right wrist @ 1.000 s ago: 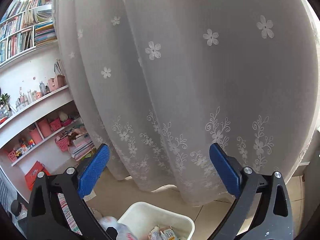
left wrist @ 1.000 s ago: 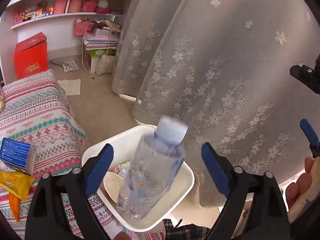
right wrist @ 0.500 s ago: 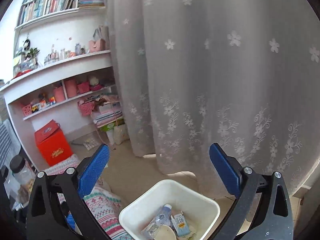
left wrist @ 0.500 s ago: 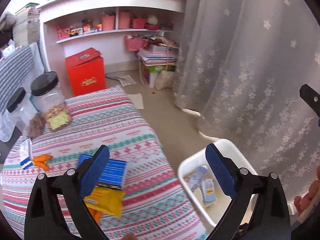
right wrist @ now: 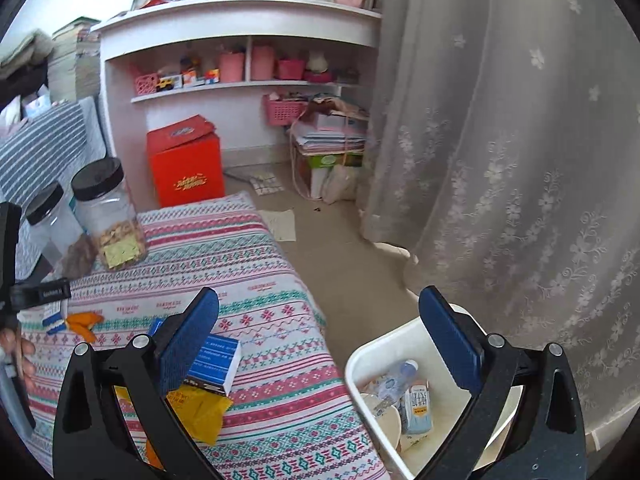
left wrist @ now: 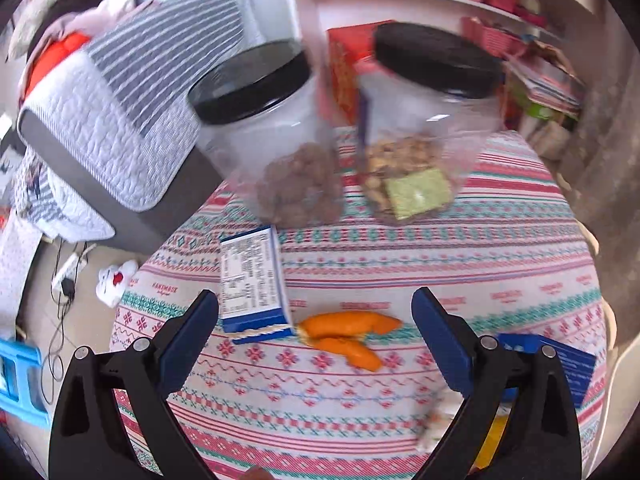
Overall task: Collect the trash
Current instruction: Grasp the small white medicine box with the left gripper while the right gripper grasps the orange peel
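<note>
- the left gripper (left wrist: 316, 320) let a bottle drop into the bin a second ago; it has since swung away from the bin to the table and now hangs over the patterned cloth (left wrist: 400, 248).
- its jaws have just been opening and now stand spread wide, with nothing pinched; an orange wrapper (left wrist: 344, 336) lies on the cloth between the fingertips, untouched.
- a blue-and-white box (left wrist: 254, 280) lies just beside that wrapper, toward the table's left edge; two jars (left wrist: 416, 128) stand at the far edge.
- the right gripper (right wrist: 320, 344) has turned from the curtain (right wrist: 500, 140) toward the table's right edge; its jaws are spread and empty.
- the bin (right wrist: 384, 352) stands on the floor just beside that edge, holding the bottle (right wrist: 394, 380), a carton and a cup.
- a blue box (right wrist: 216, 360) and yellow packet (right wrist: 200, 412) lie near the table's near right corner.
- judgement: one item is binned; the next pick looks like the orange wrapper.
</note>
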`<state>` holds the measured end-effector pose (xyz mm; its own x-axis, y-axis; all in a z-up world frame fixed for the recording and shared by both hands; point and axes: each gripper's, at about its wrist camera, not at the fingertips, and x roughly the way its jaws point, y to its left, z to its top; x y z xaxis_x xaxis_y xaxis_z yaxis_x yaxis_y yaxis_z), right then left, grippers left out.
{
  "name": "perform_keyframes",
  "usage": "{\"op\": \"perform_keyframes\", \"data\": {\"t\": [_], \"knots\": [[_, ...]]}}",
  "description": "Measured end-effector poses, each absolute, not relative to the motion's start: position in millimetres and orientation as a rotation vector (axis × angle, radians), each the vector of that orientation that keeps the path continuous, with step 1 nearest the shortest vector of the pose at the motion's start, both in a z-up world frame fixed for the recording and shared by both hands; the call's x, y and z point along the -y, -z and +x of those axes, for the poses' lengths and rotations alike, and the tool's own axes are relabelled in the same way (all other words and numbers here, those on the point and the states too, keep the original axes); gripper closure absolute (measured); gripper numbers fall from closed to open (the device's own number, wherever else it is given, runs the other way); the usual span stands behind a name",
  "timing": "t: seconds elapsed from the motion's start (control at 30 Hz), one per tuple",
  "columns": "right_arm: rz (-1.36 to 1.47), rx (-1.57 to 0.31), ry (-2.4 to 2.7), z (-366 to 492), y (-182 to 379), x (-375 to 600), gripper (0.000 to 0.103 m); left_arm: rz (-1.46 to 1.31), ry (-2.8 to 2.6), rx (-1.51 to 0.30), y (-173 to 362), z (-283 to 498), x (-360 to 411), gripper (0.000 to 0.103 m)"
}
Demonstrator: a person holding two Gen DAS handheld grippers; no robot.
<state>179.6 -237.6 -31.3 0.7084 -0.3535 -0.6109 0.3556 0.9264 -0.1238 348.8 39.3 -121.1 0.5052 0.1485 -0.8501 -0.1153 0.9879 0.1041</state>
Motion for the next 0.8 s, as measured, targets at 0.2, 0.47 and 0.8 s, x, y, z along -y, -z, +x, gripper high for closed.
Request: {"op": "perform_keyframes", "data": {"t": [0.2,0.47,0.8], "knots": [[-0.093,-0.737,0.327,196,52,207,0.007,-0.155,-0.206,-1.140,168,387,-110,0.009],[-0.172,-0.785,0.285,205,69,191,0.007,-0.208,-0.140,-1.170,198,410,-119,0.037],[-0.245,-0.835,-0.079,220,76,140,0.007,-0.222,-0.083,-1.119,144,361,-114,0.049]]}}
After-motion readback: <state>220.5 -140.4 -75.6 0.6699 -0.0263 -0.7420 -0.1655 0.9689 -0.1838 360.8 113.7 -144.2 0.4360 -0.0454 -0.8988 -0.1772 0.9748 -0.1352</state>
